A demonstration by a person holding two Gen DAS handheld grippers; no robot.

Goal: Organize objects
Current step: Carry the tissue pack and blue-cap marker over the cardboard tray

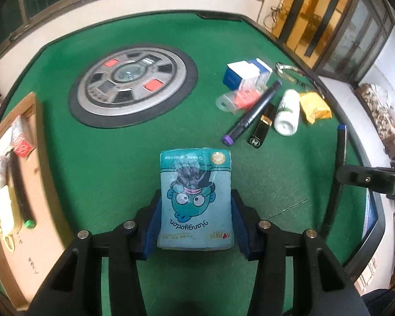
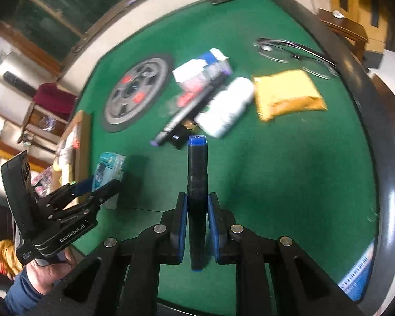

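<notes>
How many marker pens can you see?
2. A blue-capped marker is clamped in the right gripper. A purple-capped marker lies on the green table beside the white bottle. Others may be hidden.

Both pictures are round and bent like a fish eye, with black corners, so the counter (image 1: 105,158) edge curves. The light is soft daylight, fairly bright. The left view is mostly sharp, but the cardboard box (image 1: 26,184) at its left side is smeared. The right view is blurry all over, and a soft dark shadow (image 2: 139,181) lies on the green cloth.
</notes>
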